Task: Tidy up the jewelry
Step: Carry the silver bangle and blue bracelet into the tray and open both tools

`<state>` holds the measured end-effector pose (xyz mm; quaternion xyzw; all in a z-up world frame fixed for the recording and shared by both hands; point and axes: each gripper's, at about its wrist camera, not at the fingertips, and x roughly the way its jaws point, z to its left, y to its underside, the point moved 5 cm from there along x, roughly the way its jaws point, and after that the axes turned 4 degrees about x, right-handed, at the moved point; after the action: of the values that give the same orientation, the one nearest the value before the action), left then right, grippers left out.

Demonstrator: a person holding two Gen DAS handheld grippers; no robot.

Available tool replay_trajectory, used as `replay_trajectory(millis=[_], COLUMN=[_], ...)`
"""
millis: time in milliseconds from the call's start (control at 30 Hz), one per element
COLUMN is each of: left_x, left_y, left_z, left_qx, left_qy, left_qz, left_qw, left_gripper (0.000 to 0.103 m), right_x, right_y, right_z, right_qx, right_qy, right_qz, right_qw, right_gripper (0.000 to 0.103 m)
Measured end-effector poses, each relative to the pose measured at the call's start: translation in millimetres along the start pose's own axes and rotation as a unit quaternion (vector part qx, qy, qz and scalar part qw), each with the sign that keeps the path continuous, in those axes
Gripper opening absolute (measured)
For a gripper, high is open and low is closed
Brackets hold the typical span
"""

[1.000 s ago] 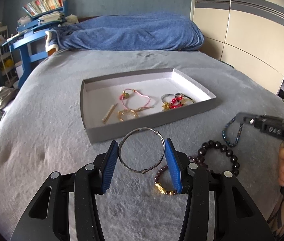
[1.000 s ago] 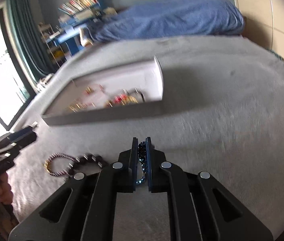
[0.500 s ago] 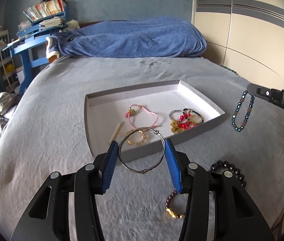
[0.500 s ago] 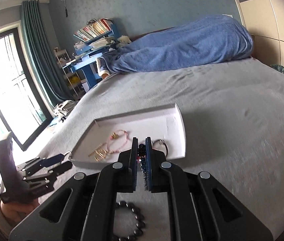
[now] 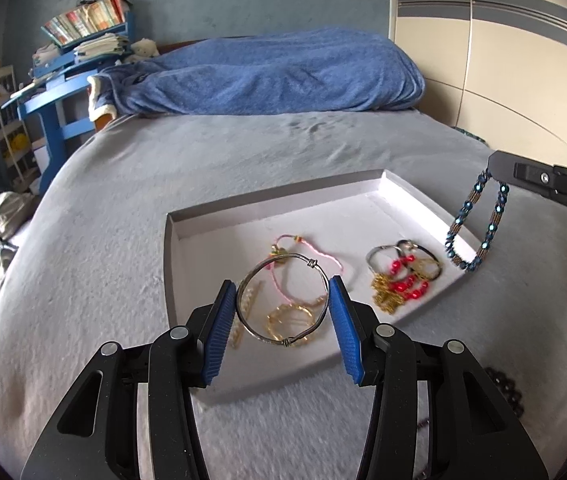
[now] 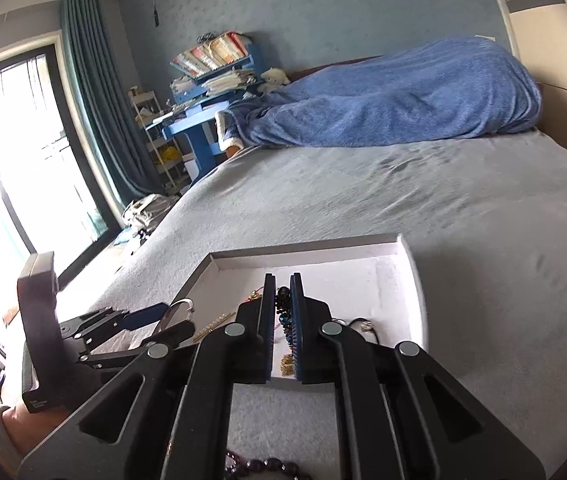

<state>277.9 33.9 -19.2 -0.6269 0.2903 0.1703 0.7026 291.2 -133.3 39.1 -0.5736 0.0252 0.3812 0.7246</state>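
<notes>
While daylight floods through the curtained window (image 6: 7,168), a grey bedspread (image 5: 243,168) fills the room's middle, with a blue blanket (image 5: 275,76) heaped at its head and a blue bookshelf (image 6: 219,76) beside it. On the bedspread lies a shallow white tray (image 5: 315,208) holding bracelets. Above its near edge the left gripper (image 5: 283,304) clamps a silver wire bangle (image 5: 283,258). Over the tray's right edge, the right gripper (image 6: 283,312) pinches a blue beaded bracelet (image 5: 473,224), which dangles free.
</notes>
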Motion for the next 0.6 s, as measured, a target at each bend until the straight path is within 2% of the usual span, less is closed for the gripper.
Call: replay_trajectory(millis=[367,600], left_x=[30,50], left_y=[-1,11], left_z=[6,4], left_qx=[0.001,0.003], left_qy=[-0.01,-0.006], left_qz=[0.028,0.064], left_qw=[0.9995,0.9979], left_gripper=[0.049,0.049], right_x=[52,85], right_y=[8,27], right_z=[24,4], right_qx=[-0.027,-0.023], right_qy=[-0.019,0.021], right_qz=[0.039,0.087], right_qw=[0.999,0.996], right_gripper=[0.007,0.007])
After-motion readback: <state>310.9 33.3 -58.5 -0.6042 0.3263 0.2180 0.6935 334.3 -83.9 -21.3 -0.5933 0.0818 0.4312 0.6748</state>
